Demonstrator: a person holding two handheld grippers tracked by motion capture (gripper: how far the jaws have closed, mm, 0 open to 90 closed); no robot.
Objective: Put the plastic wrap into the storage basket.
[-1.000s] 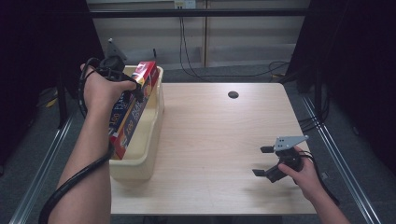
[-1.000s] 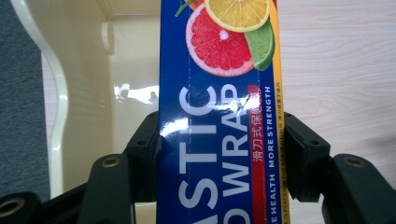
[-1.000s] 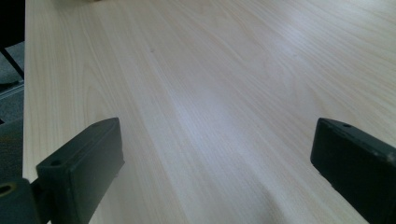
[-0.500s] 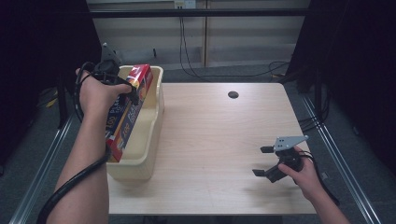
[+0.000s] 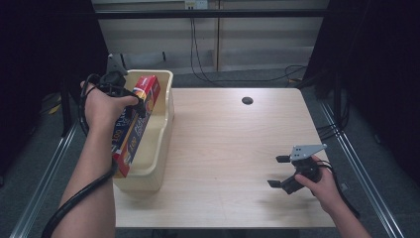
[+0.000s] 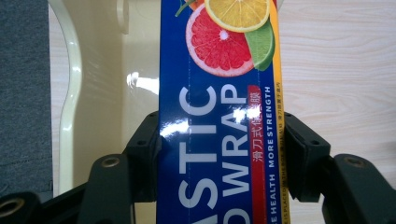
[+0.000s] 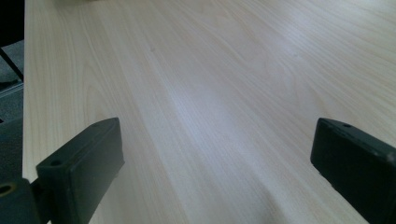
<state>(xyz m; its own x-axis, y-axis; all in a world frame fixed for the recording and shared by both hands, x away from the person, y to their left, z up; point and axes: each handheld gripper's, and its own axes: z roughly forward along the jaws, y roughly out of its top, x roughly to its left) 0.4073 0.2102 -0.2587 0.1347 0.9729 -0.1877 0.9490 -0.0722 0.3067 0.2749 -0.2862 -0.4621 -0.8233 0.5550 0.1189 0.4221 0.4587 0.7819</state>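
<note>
Black two-jaw grippers [image 5: 278,171], trailing black cables

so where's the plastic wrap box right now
In the high view the plastic wrap box is at the table's left edge, clamped in the left gripper and tilted inside the cream tub.

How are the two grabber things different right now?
The left gripper is shut on the plastic wrap box, held over the cream tub; the right gripper is open and holds nothing. The left is raised, while the right sits low over the bare wooden table. Both have black jaws.
</note>
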